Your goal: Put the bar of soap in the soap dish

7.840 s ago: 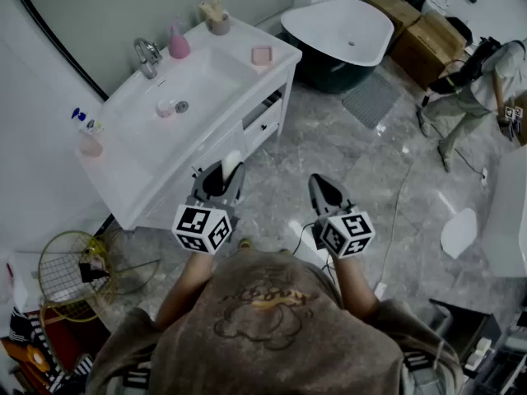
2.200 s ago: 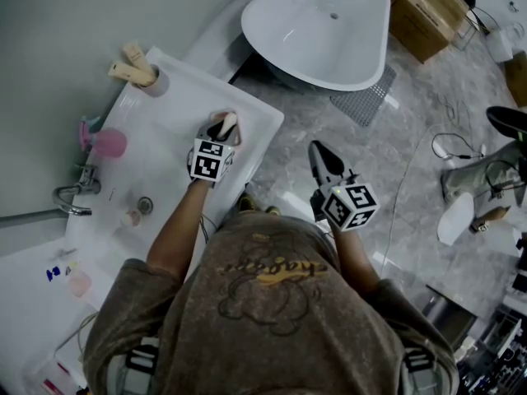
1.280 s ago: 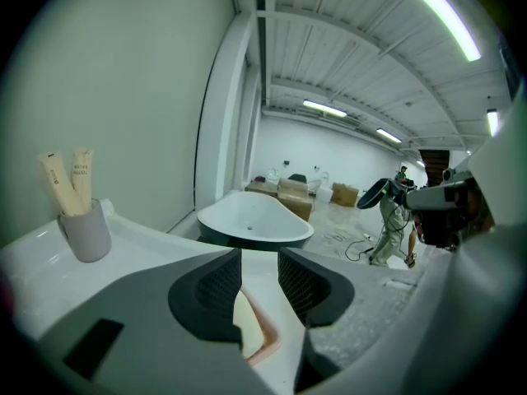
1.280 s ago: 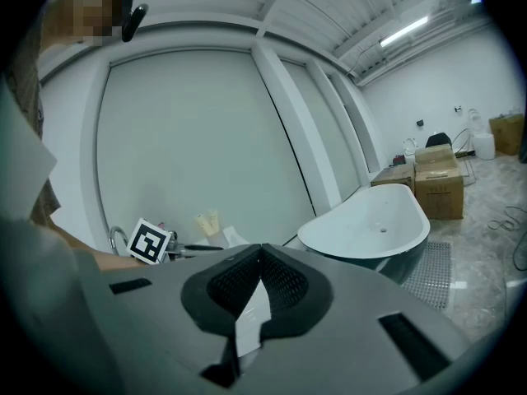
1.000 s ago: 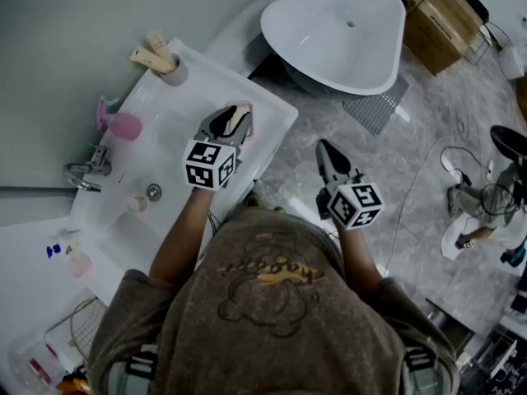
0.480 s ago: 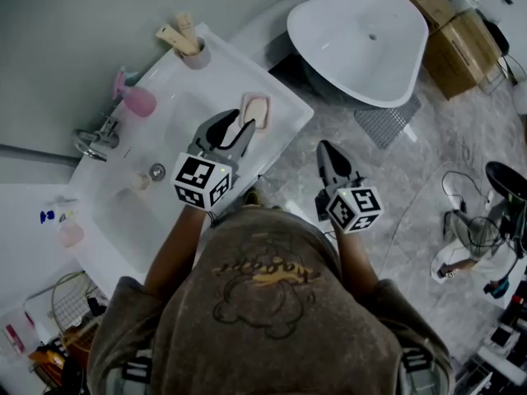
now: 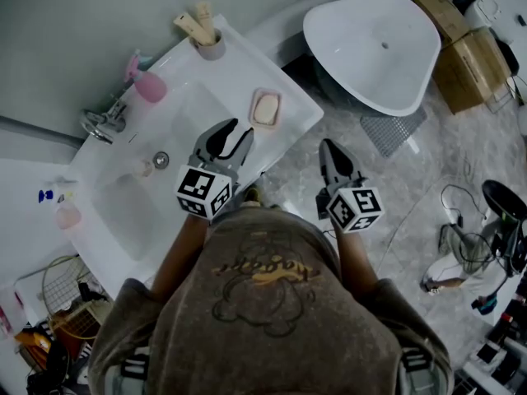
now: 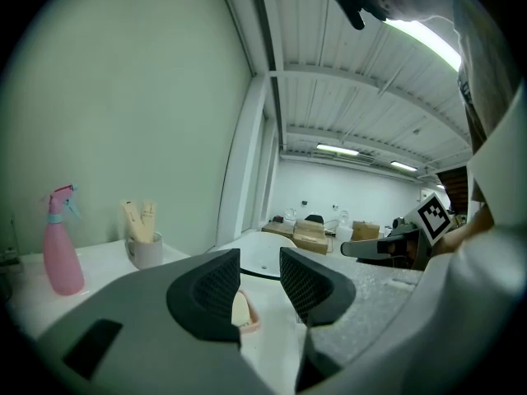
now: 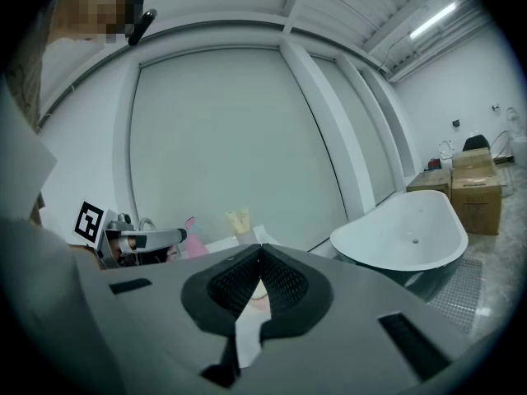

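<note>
The pale bar of soap [image 7: 265, 109] lies in the pink soap dish [image 7: 256, 123] near the right front corner of the white vanity top [image 7: 239, 60]. My left gripper [image 7: 235, 132] hovers just short of the dish, open, with nothing between its fingers. In the left gripper view the soap [image 8: 240, 309] and dish [image 8: 251, 326] show past the gap of the left gripper [image 8: 259, 274]. My right gripper [image 7: 328, 146] hangs over the floor to the right of the vanity, shut and empty. In the right gripper view the right gripper [image 9: 260, 253] has its pads together.
On the vanity stand a pink spray bottle [image 7: 146, 85], a grey cup with tubes [image 7: 209, 44] and a tap [image 7: 103, 122] behind the basin drain [image 7: 160, 160]. A white bathtub [image 7: 379, 48] and cardboard boxes [image 7: 469, 56] lie to the right. A wire basket [image 7: 70, 303] sits lower left.
A second ago the left gripper held the soap at the dish. It has let go, the soap now rests in the dish, and the gripper has drawn back towards me.
</note>
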`<control>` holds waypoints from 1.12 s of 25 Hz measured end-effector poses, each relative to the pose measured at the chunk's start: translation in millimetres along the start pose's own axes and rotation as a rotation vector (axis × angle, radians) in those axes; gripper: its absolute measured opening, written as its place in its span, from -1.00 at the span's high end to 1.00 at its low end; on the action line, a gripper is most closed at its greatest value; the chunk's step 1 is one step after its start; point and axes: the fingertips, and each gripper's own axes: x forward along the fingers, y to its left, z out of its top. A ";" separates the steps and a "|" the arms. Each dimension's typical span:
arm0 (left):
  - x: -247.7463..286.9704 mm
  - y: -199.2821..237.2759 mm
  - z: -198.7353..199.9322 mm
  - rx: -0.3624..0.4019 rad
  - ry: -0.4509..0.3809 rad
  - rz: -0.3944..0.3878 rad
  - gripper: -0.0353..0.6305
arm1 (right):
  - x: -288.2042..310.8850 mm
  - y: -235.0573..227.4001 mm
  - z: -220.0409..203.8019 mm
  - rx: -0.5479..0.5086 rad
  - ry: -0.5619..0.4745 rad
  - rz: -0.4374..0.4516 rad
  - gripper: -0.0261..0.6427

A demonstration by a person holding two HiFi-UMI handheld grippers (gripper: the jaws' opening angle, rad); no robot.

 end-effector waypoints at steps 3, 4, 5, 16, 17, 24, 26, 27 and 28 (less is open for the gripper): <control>-2.9 -0.4 -4.0 -0.009 -0.001 0.009 0.49 | 1.1 3.8 -0.1 -0.007 -0.002 0.007 0.92; -3.6 -0.4 -3.6 -0.010 -0.004 0.010 0.49 | 1.0 4.6 -0.2 -0.009 -0.003 0.007 0.92; -4.4 -0.1 -3.1 -0.013 -0.006 0.012 0.49 | 0.8 5.2 -0.5 -0.010 -0.003 0.006 0.92; -10.1 -5.1 -3.2 -0.042 -0.028 0.021 0.84 | -4.8 5.0 -3.6 -0.009 0.001 -0.005 0.92; -10.5 -4.6 -2.7 -0.046 -0.032 0.024 0.88 | -5.3 5.1 -3.9 -0.011 0.001 -0.005 0.92; -10.3 -1.8 0.4 -0.058 -0.040 0.035 0.88 | -5.8 5.3 -4.6 -0.012 0.005 -0.003 0.92; -10.7 -0.9 0.4 -0.061 -0.044 0.039 0.88 | -5.2 6.5 -5.0 -0.015 0.004 -0.001 0.92; -10.7 -0.5 0.5 -0.064 -0.045 0.040 0.88 | -4.7 7.1 -4.7 -0.019 0.003 0.002 0.92; -10.5 -0.1 0.7 -0.065 -0.046 0.042 0.88 | -4.3 7.7 -4.2 -0.023 0.000 0.003 0.93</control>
